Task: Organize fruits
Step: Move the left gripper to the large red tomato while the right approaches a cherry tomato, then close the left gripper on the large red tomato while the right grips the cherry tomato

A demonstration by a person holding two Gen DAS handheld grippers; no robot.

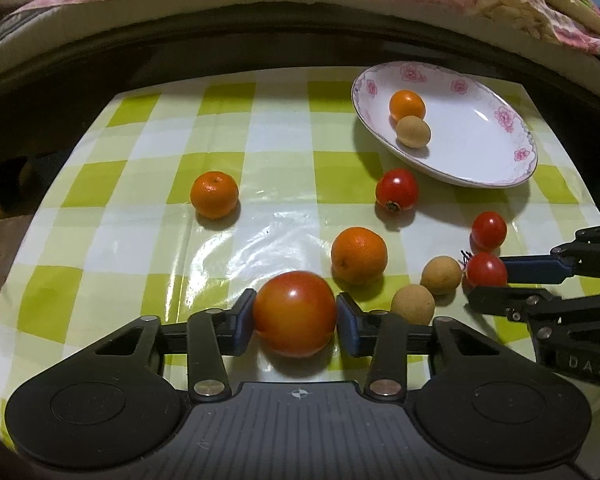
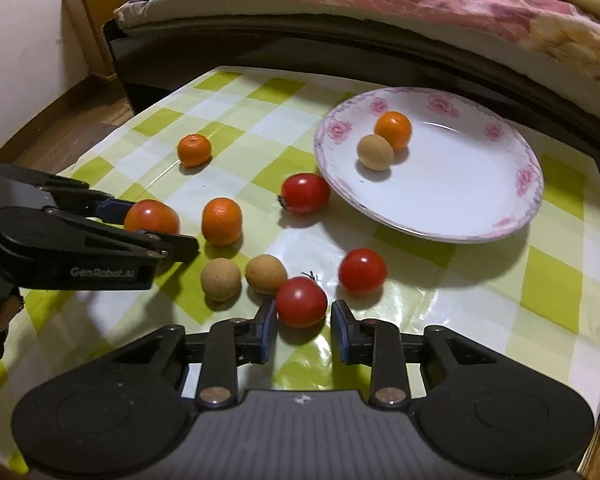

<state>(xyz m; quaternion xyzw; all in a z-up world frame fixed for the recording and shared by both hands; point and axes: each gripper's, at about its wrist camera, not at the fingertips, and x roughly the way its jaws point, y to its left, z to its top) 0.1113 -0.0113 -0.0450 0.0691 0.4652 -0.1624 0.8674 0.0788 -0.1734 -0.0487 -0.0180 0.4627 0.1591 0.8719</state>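
Two grippers: both point down at the table, the left gripper (image 1: pixel 295 320) on the left side, the right gripper (image 2: pixel 302 322) on the right.
Left gripper: clenched on the big tomato (image 1: pixel 295 314), a pad pressing each side.
Right gripper: not clamped; the small tomato (image 2: pixel 301 301) sits between its tips, one pad against it and a sliver of gap at the other.
Plate (image 2: pixel 480 200): at the far right of the table, holding the plate orange (image 2: pixel 393 130) and the plate brown fruit (image 2: pixel 375 152), which touch.
Loose oranges: the far orange (image 1: pixel 214 195) lies alone on the left; the near orange (image 1: pixel 359 255) lies just beyond the big tomato.
Loose tomatoes: the stemmed tomato (image 1: pixel 397 190) lies just beside the plate rim; the round tomato (image 1: pixel 488 230) lies near the small tomato.
Loose brown fruits: the brown pair (image 1: pixel 441 275) lies side by side between the two grippers.
Tablecloth (image 1: pixel 140 240): green and white checks, glossy.
Bed (image 2: pixel 380 0): behind the table, under a pink cover.
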